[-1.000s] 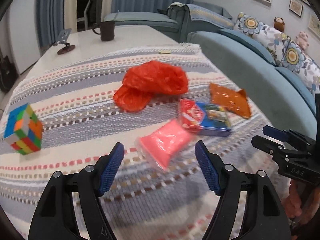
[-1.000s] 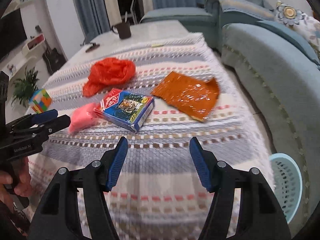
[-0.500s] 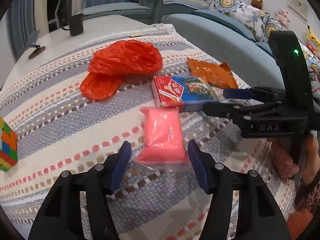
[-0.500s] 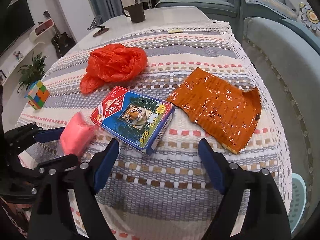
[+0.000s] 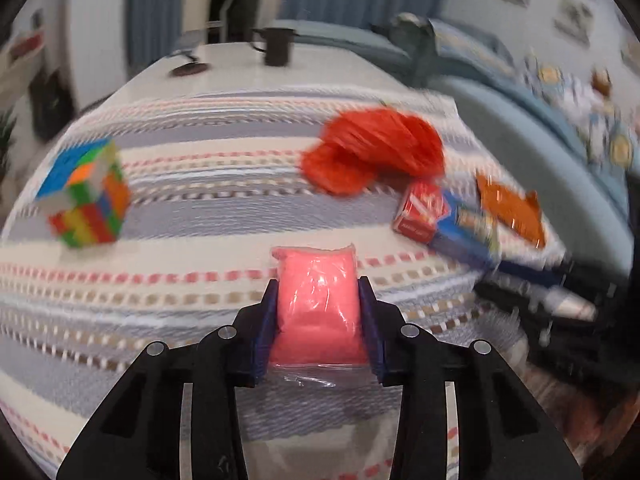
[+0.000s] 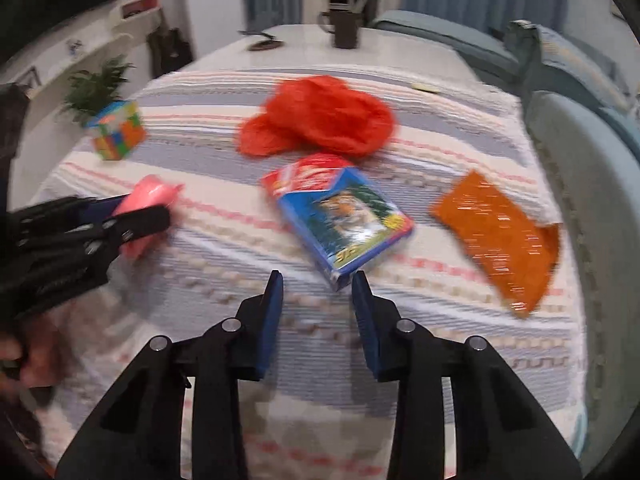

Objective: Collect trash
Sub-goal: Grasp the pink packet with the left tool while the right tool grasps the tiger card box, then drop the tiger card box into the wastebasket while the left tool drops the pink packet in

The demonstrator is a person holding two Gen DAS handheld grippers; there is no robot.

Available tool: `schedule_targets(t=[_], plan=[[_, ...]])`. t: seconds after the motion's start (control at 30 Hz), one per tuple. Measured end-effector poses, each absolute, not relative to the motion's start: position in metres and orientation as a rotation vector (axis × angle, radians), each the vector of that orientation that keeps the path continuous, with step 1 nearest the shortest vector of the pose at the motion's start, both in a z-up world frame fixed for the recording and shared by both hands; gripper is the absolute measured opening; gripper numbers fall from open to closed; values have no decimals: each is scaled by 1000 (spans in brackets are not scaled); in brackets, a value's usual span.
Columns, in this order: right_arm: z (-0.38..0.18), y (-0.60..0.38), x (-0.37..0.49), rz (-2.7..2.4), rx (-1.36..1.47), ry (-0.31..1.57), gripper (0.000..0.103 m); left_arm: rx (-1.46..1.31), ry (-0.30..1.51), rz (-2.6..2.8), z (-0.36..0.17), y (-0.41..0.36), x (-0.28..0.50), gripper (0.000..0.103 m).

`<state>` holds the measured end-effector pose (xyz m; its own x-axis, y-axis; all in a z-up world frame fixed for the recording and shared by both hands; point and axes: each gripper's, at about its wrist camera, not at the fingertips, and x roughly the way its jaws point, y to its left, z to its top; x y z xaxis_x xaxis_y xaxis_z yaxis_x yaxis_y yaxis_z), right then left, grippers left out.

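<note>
A: Where's the trash rn?

B: Soft pink packet in clear plastic wrap (image 5: 316,304), sitting between the blue pads of the left gripper (image 5: 318,292). Jaws closing, both pads against its sides; its far end sticks out past the tips. From the right cam, same packet (image 6: 150,196) shows in the black tongs at the left edge, person's hand (image 6: 32,360) below.

A: Right gripper?

B: Right gripper (image 6: 318,286) is closing too, narrow gap, nothing in it. Near corner of the red-and-blue card box w/ a tiger picture (image 6: 340,216) lies just beyond the tips; can't tell if it's touching, pic is blurry.

A: Rest of the litter?

B: Crumpled red plastic bag (image 6: 320,120) behind the box, right by it. Shiny orange foil wrapper (image 6: 500,236), flat, to the right, apart from the box. All on the striped woven tablecloth (image 6: 224,248).

A: Any containers?

B: Dark mug (image 6: 346,30) at the far end on bare white tabletop, something thin standing in it, too blurry to ID. Box's contents not visible.

A: Other stuff?

B: Multicolour puzzle cube (image 5: 86,196) far left on the cloth, well apart from the packet. Teal sofa (image 6: 580,152) along the right side.
</note>
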<state>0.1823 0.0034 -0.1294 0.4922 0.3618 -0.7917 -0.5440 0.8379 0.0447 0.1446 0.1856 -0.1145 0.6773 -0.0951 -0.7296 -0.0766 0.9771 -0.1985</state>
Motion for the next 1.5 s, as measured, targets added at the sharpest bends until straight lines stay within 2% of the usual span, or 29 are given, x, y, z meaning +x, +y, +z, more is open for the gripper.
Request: schedule_targets(t=[0.1, 0.13, 0.17, 0.2, 0.23, 0.27, 0.33, 0.6, 0.63, 0.67, 0.77, 0.83, 1.07, 1.2, 1.5], plan=[[-120, 16, 164, 632, -221, 872, 33, -287, 817, -22, -115, 197, 141, 37], [-117, 16, 162, 627, -217, 860, 36, -302, 817, -32, -116, 200, 141, 37], [-114, 12, 165, 600, -198, 851, 54, -305, 818, -33, -116, 201, 141, 37], [-112, 7, 169, 575, -179, 847, 64, -304, 819, -33, -116, 200, 143, 37], [-110, 1, 176, 540, -155, 837, 78, -299, 818, -33, -115, 199, 143, 37], [-110, -2, 183, 511, -143, 830, 87, -296, 816, -35, -115, 197, 143, 37], [-114, 2, 204, 516, -150, 856, 91, -294, 811, -37, -115, 194, 143, 37], [-142, 38, 259, 457, -238, 969, 89, -278, 824, -49, -119, 191, 145, 37], [-144, 40, 259, 454, -250, 974, 85, -270, 827, -47, -119, 189, 145, 37], [-143, 40, 255, 469, -256, 960, 73, -265, 827, -47, -119, 189, 145, 37], [-140, 46, 241, 478, -292, 930, 60, -255, 830, -44, -119, 188, 145, 37], [-138, 43, 231, 475, -282, 934, 58, -252, 834, -37, -120, 188, 145, 37], [-132, -5, 178, 449, -154, 967, 58, -165, 869, 14, -121, 175, 146, 36], [-124, -60, 148, 420, -8, 988, 58, -227, 868, -28, -111, 159, 125, 36], [-81, -198, 93, 298, 229, 872, 58, -158, 772, -257, -37, 33, 100, 36]])
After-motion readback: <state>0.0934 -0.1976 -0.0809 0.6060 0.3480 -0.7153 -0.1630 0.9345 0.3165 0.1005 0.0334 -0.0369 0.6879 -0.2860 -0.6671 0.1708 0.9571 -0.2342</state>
